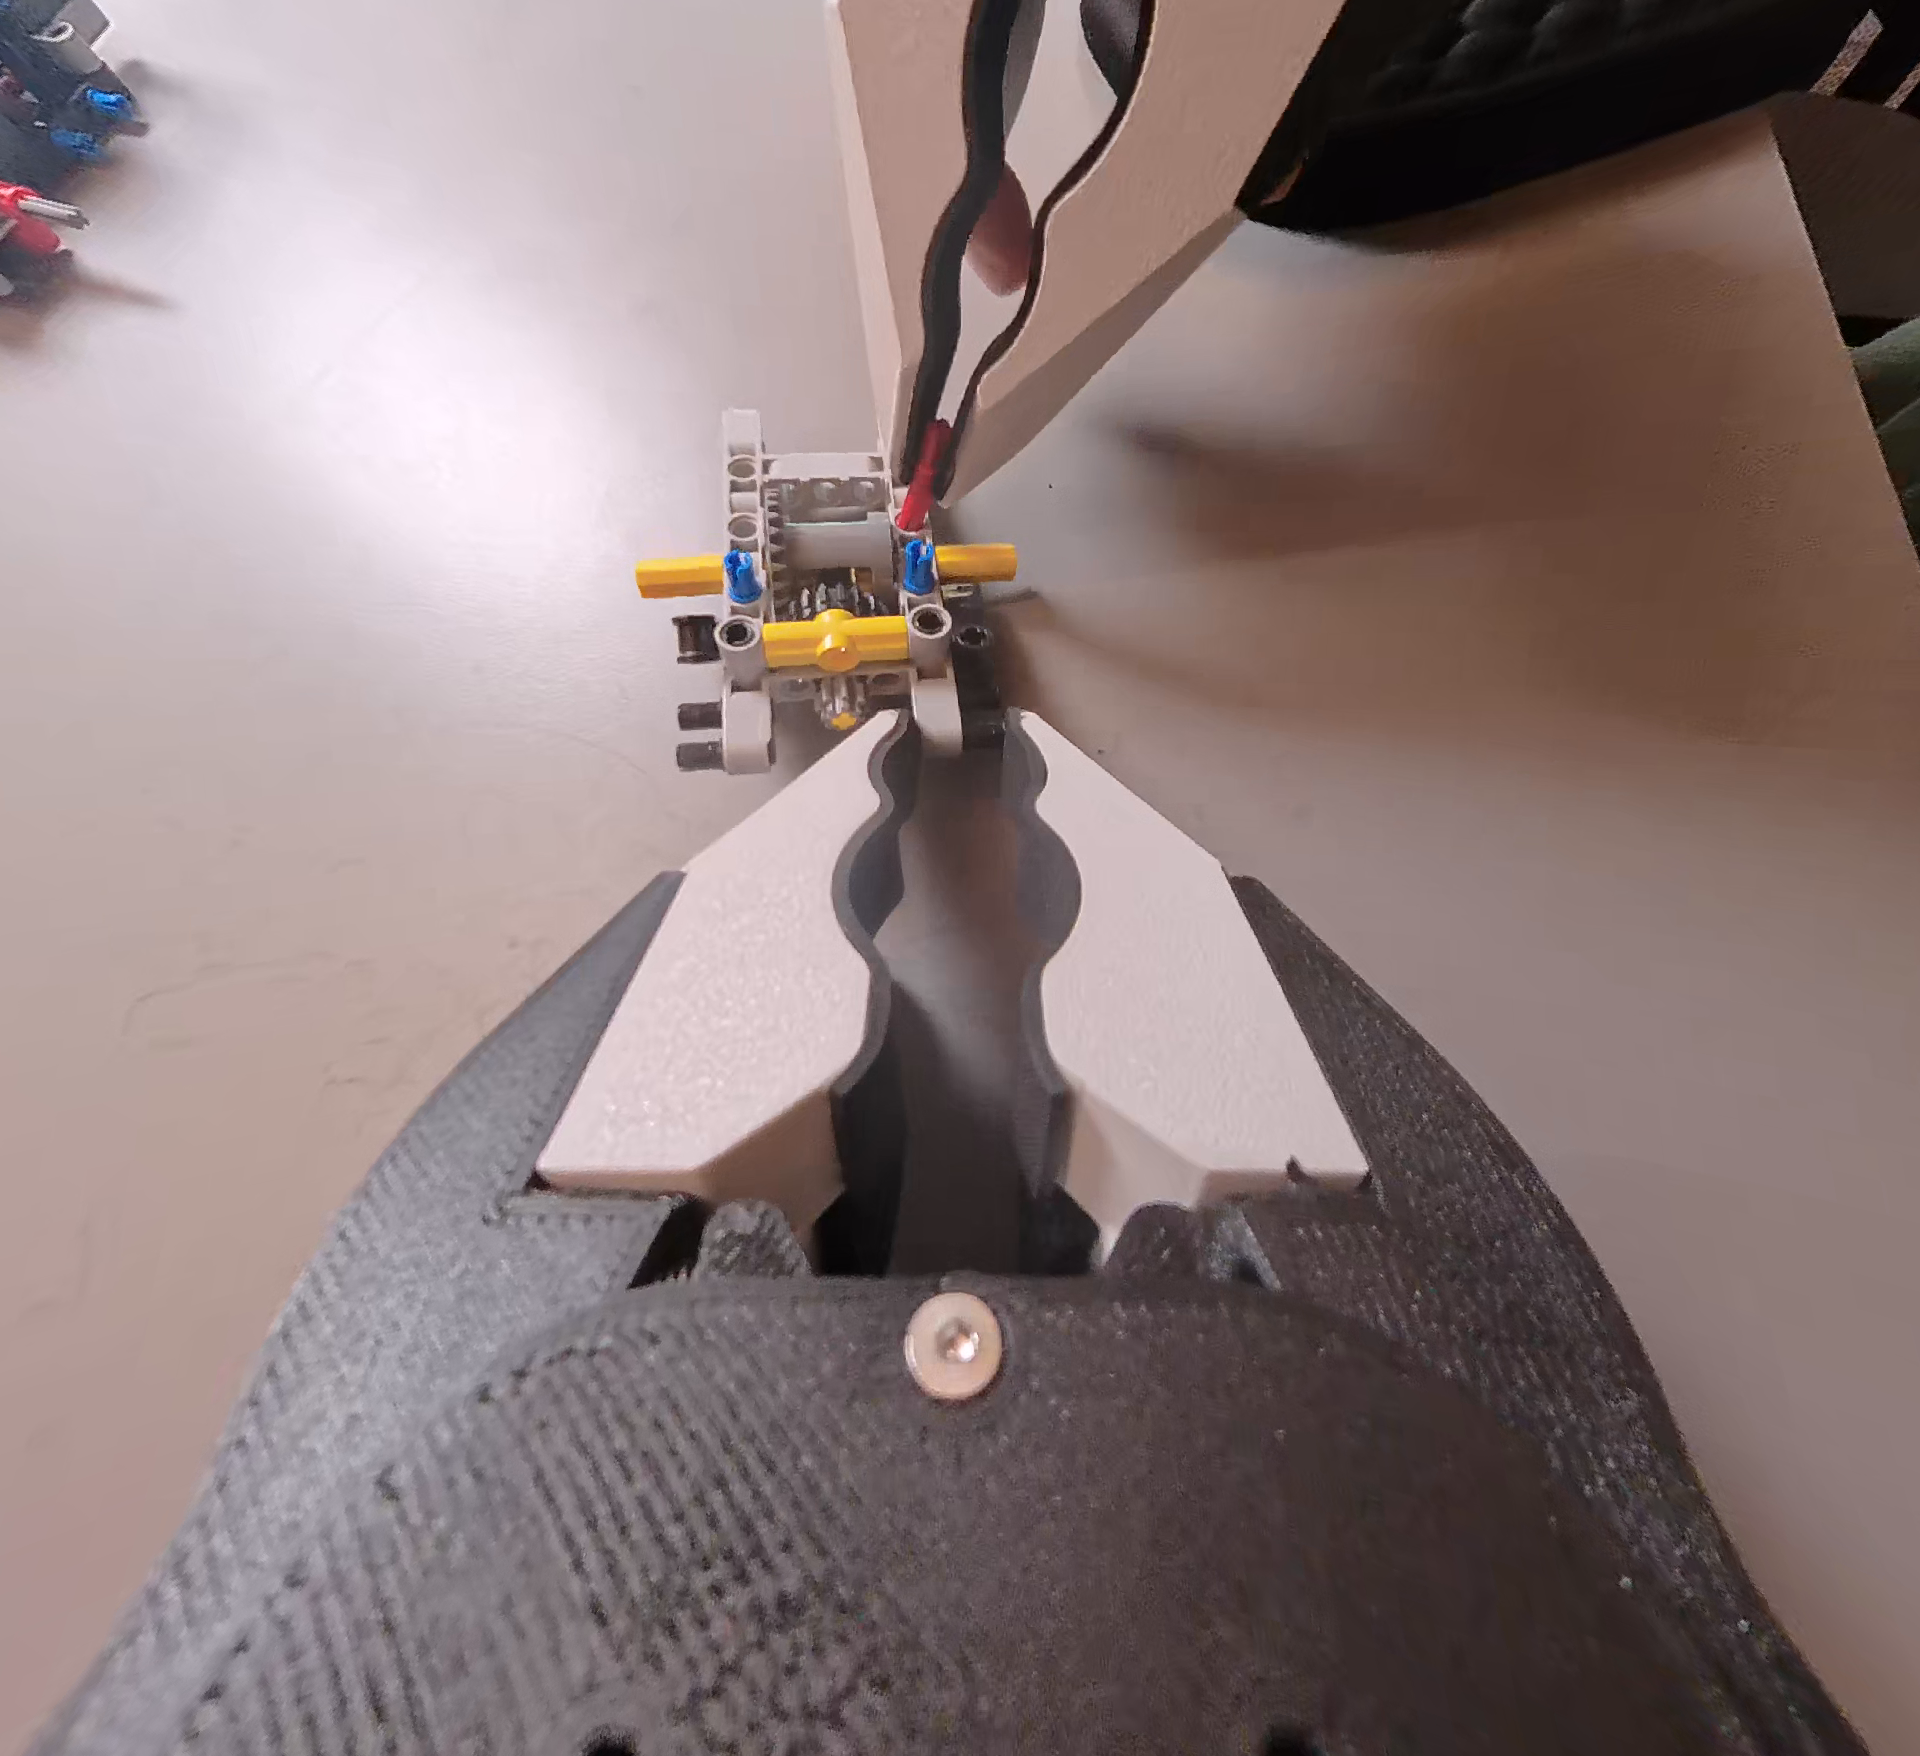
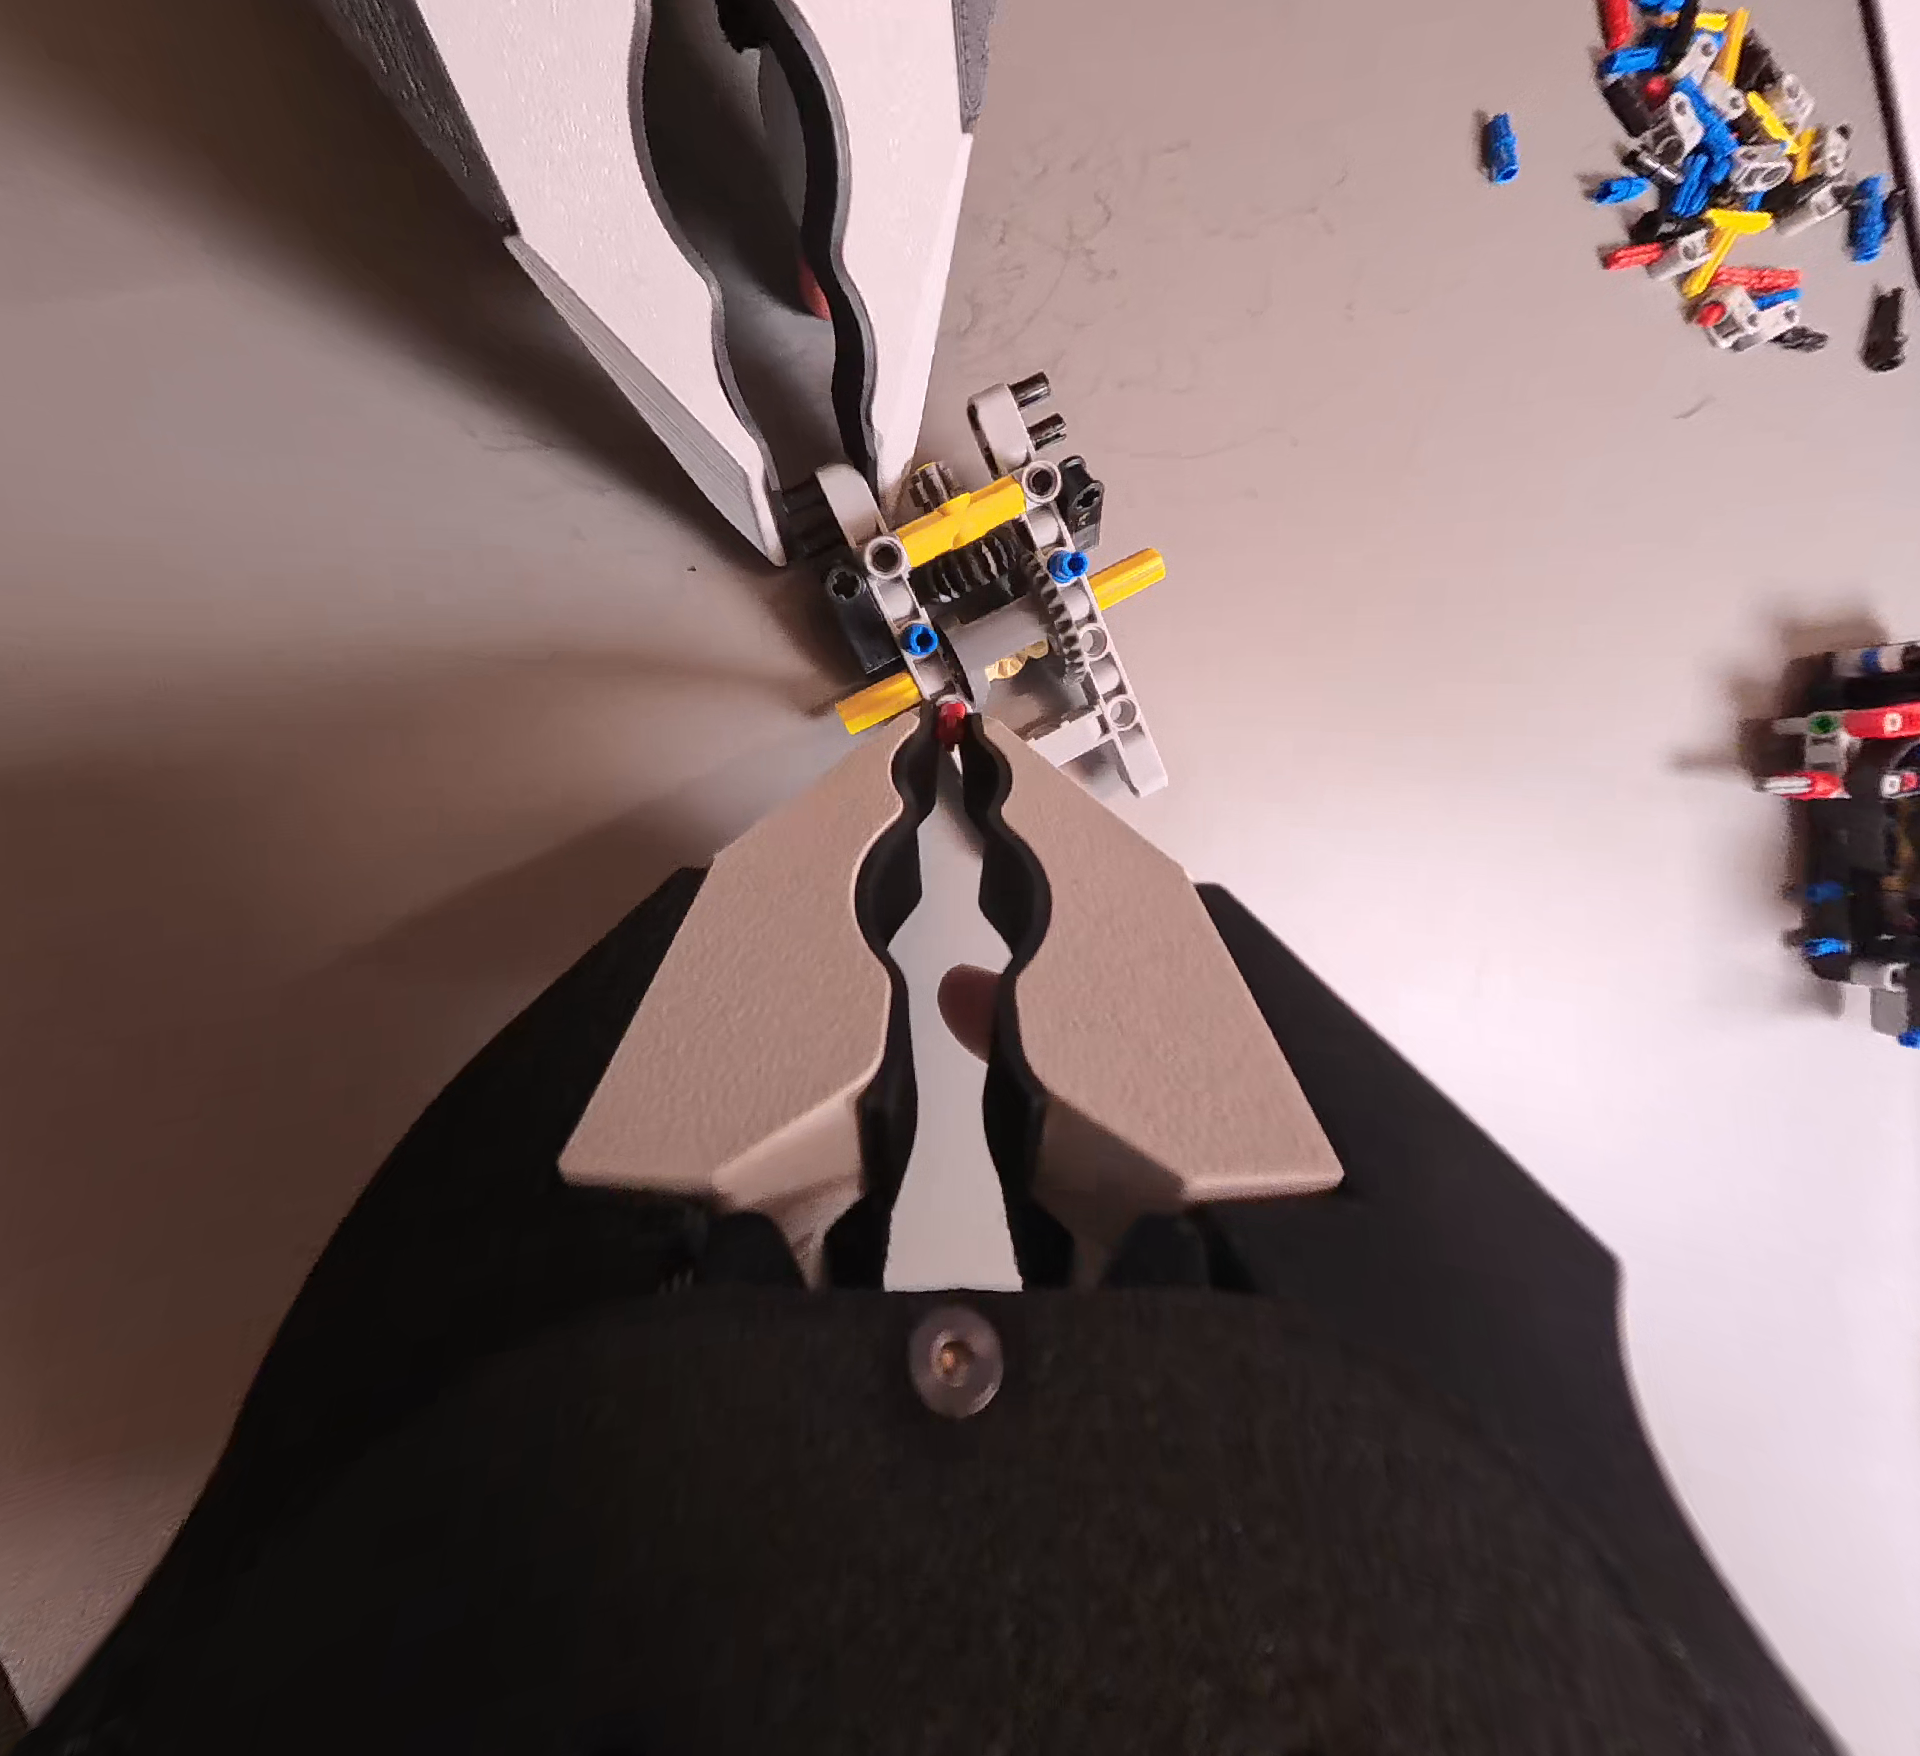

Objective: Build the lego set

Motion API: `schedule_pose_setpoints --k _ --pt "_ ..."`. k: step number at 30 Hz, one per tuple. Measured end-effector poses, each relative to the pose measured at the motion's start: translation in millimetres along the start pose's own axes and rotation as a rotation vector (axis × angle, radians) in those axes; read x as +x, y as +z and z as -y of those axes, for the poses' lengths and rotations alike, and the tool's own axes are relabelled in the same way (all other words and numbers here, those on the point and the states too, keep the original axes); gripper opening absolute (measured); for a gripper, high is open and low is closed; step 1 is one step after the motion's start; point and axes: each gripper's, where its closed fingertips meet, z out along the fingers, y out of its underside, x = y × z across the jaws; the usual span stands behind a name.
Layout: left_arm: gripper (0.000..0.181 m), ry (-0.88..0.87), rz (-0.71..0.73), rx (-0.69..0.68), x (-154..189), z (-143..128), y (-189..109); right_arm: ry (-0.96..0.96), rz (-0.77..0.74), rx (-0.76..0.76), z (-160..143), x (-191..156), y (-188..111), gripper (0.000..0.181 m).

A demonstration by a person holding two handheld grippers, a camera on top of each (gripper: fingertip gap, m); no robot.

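Left tongs point(image 1: 951, 719): closed on the gearbox frame point(image 1: 831, 584), held on the table point(image 1: 416, 563).
Right tongs point(image 2: 951, 727): closed on a red pin point(image 2: 948, 725).
Pin axis: aimed straight ahead at a frame hole just beyond the tips.

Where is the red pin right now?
The red pin sits pinched in the right gripper, tip at the grey frame assembly's corner hole, beside a blue pin.
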Motion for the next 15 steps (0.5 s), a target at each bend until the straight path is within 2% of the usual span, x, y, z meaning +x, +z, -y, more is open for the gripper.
schedule_pose_setpoints --k 3,7,9,15 --pt "0.014 0.005 -0.001 0.002 0.6 0.4 -0.1 0.006 0.083 -0.059 0.1 -0.2 0.1 0.003" --pt "0.014 0.011 0.002 0.001 1.2 0.3 -0.1 -0.122 0.175 -0.196 1.6 -1.2 1.9 0.003" --pt "0.014 0.009 -0.002 0.003 1.5 0.6 -0.1 -0.112 0.208 -0.224 -1.5 -1.2 2.8 0.003" --pt "0.014 -0.005 -0.01 0.002 1.5 0.1 -0.6 0.051 0.193 -0.145 -2.6 -2.4 5.1 0.003"
